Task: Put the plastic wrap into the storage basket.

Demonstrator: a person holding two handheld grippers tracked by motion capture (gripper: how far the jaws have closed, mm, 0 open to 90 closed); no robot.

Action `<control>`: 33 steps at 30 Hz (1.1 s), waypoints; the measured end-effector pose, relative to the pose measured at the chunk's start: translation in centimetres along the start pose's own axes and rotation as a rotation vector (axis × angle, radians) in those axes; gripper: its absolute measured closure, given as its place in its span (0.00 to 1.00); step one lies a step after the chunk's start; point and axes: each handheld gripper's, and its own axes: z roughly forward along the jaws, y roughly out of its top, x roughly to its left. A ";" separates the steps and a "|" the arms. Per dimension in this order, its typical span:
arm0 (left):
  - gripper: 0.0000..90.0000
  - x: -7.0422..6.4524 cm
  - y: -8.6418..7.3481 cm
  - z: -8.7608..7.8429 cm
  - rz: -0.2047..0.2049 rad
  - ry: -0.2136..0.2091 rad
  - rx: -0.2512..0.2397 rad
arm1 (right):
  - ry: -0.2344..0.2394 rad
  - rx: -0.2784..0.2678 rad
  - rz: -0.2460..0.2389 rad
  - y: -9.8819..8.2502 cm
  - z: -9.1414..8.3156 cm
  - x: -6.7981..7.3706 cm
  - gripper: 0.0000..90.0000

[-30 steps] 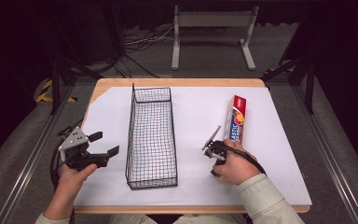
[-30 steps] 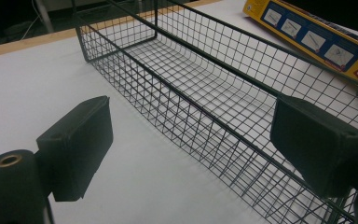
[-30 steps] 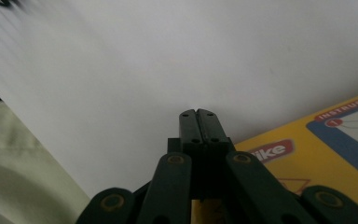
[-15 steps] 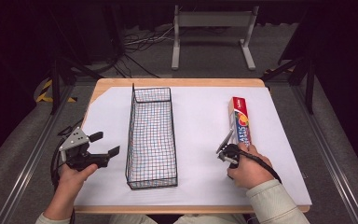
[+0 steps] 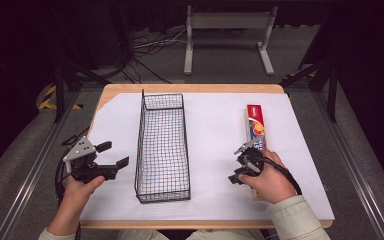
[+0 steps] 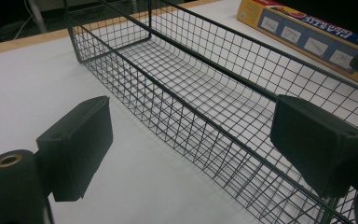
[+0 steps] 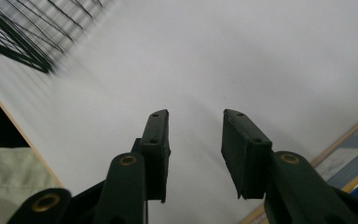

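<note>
Table [image 5: 215, 125]: covered in white, carrying 2 things. Wire basket [image 5: 139, 145]: long and narrow, standing left of the middle, with nothing inside it, as seen from the high view and through the mesh in the left gripper view. Box [image 5: 255, 122]: long, red and blue, lying flat on the right side of the table, well apart from the basket, its near end under the person's right hand.

Judged from this layout, early in the job: apparently a matter of moving the box into the basket, with no part of that done. Box not yet gripped, not lifted, not carried over.

Right hand-held gripper [image 5: 235, 165]: just beside the box's near end, on its basket side. Jaws partly apart, having just been opening, with nothing but bare white table between the pads [image 7: 156, 140]; box edge visible low at the right of the right gripper view, outside the jaws.

Left hand-held gripper [image 5: 115, 154]: jaws spread wide, holding nothing, hovering just left of the basket and pointed at its long wall; contact with the wire not apparent.

Left to do, by this reading: set the right jaws around the box, close, lift, cross to the basket, lower in, release.
</note>
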 end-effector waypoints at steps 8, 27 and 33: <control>0.15 0.1 0.0 -0.1 -0.001 0.011 -0.006 | -0.026 -0.270 0.005 -0.2 -2.8 -0.6 0.54; 0.15 0.1 0.0 -0.2 -0.007 0.019 -0.011 | -0.270 -0.539 0.211 -0.6 -6.7 -4.8 0.37; 0.15 0.2 0.0 -0.2 -0.006 0.021 -0.012 | -0.360 -0.495 0.194 -0.2 -6.7 -6.5 0.33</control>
